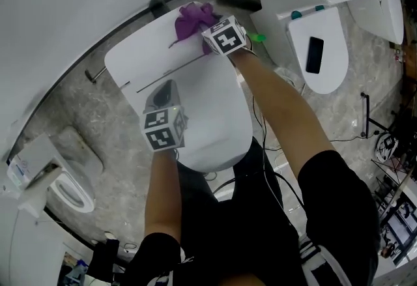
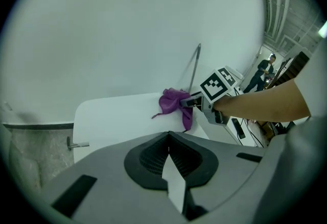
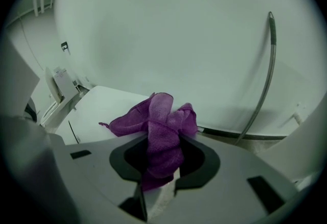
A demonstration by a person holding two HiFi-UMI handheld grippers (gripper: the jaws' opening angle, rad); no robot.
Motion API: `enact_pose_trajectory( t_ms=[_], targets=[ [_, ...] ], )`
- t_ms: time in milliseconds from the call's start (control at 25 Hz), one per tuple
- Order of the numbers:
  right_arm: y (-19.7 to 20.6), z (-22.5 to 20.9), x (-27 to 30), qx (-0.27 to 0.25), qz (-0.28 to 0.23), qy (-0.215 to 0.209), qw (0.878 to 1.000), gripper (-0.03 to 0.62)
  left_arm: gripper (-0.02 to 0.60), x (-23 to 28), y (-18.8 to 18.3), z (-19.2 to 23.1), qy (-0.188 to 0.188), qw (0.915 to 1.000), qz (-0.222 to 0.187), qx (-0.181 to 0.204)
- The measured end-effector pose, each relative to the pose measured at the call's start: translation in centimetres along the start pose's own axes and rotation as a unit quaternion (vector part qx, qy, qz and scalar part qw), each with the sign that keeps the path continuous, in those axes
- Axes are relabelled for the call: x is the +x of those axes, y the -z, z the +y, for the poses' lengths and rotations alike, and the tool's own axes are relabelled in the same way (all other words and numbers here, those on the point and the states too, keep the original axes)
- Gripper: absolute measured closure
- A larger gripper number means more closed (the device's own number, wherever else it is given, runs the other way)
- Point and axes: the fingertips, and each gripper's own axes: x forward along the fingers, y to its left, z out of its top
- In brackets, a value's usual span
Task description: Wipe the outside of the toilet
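Note:
A white toilet stands below me, its tank top against the curved wall and its closed lid nearer to me. A crumpled purple cloth lies on the tank's far right corner. My right gripper is shut on that cloth, which bunches between the jaws and spills onto the tank top. From the left gripper view the cloth hangs over the tank edge beside the right gripper. My left gripper hovers over the lid's rear part, jaws shut with nothing in them.
A flush lever sticks out of the tank's left side. A second toilet stands at the right, a third fixture at lower left. A bent metal pipe runs up the wall. Cables lie on the marble floor.

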Motion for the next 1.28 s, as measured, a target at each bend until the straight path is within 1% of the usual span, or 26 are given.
enact_pose_trajectory(
  t_ms=[160,240,320,400,520,680,760,840,960,1000,1160,1280],
  targets=[
    [0.3,-3.4,-0.5,-0.02,-0.007,-0.018,1.0,0.484,0.571,1.4,-0.3,-2.5,-0.023,0.9997,-0.002,0.0],
    [0.5,-5.5,-0.2,-0.03,-0.011,-0.026,0.999,0.484,0.571,2.1,-0.2,-3.6,-0.038,0.9992,-0.004,-0.013],
    [1.2,-6.9,0.3,-0.054,-0.007,-0.046,0.997,0.484,0.571,2.7,0.1,-4.8,-0.049,0.9983,-0.007,-0.032],
    [2.2,-7.5,1.0,-0.094,-0.001,-0.071,0.993,0.484,0.571,3.3,0.6,-6.2,-0.057,0.9973,-0.004,-0.046],
    [3.8,-7.4,2.4,-0.172,0.011,-0.097,0.98,0.484,0.571,4.2,1.6,-8.1,-0.064,0.9969,0.012,-0.044],
    [5.2,-6.2,4.4,-0.284,0.011,-0.115,0.952,0.484,0.571,4.9,2.3,-9.3,-0.068,0.9969,0.034,-0.019],
    [5.6,-5.5,5.4,-0.323,0.002,-0.122,0.939,0.484,0.571,5.1,2.5,-9.6,-0.069,0.9967,0.041,-0.005],
    [6.1,-5.2,6.3,-0.338,-0.008,-0.127,0.933,0.484,0.571,5.5,2.8,-10.1,-0.07,0.9964,0.048,0.006],
    [6.9,-5.4,7.0,-0.333,-0.018,-0.133,0.933,0.484,0.571,6.3,3.4,-10.8,-0.066,0.9963,0.052,0.017],
    [7.3,-5.4,7.2,-0.332,-0.018,-0.138,0.933,0.484,0.571,6.5,3.5,-10.8,-0.066,0.9962,0.052,0.02],
    [9.0,-4.8,7.9,-0.344,-0.005,-0.159,0.925,0.484,0.571,7.6,4.2,-11.0,-0.068,0.9957,0.058,0.025],
    [10.2,-4.7,8.1,-0.333,-0.003,-0.164,0.929,0.484,0.571,8.1,4.5,-11.9,-0.063,0.9955,0.063,0.033]
  ],
)
